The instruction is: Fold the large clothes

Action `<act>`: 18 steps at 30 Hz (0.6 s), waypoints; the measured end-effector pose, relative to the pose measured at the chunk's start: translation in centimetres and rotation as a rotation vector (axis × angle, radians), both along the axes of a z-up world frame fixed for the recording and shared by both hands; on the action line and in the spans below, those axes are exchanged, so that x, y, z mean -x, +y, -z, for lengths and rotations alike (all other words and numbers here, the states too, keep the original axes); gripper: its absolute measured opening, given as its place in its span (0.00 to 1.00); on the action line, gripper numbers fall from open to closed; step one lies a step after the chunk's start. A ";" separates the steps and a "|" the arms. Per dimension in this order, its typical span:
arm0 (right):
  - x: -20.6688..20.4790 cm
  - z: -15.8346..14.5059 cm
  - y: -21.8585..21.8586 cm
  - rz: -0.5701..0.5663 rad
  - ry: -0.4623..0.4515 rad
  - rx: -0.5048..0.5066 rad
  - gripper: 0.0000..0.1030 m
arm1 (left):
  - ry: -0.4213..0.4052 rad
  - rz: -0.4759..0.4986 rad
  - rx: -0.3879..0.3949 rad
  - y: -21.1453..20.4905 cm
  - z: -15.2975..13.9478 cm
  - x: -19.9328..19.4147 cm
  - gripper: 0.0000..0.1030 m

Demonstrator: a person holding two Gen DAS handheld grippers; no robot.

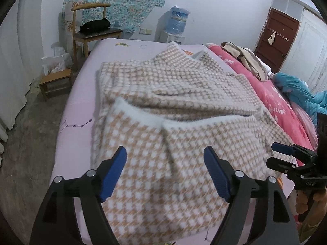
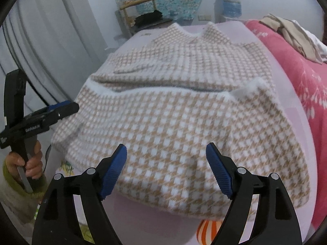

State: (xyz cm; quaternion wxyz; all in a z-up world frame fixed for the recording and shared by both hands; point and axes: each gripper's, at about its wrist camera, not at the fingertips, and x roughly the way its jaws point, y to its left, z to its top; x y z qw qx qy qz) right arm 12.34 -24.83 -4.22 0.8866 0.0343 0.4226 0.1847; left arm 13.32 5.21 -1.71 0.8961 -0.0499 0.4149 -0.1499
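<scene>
Pink-sheeted bed [image 1: 81,94] carries checked sweater [image 1: 173,94]; red quilt [image 1: 271,100] alongside.

A wide bed with a pale lilac sheet [image 1: 81,85] fills the middle of the room. Along its far side lies a pink floral quilt [image 1: 271,100], with a heap of beige clothes [image 1: 245,59] on it and a turquoise blanket [image 1: 296,94] beside it. Behind the bed stands a white plastered wall [image 1: 214,10] draped with a teal patterned cloth [image 1: 122,0]. Against it stand a wooden armchair [image 1: 90,30] bearing a black bundle [image 1: 96,25] and a white water dispenser with a blue bottle [image 1: 176,20]. A dark brown door [image 1: 276,36] stands at the right. A low wooden stool [image 1: 56,81] sits on the bare grey concrete floor [image 1: 30,147], near white curtains [image 2: 51,40].
</scene>
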 end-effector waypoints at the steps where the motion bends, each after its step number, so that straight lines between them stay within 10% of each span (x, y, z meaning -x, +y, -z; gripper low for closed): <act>1: -0.3 -0.1 -0.2 0.012 -0.002 -0.001 0.75 | 0.002 0.000 -0.005 -0.3 0.0 -0.3 0.77; 18: -4.5 2.9 -3.5 0.134 0.121 -0.106 0.79 | 0.110 -0.064 -0.114 -1.5 3.6 -3.7 0.83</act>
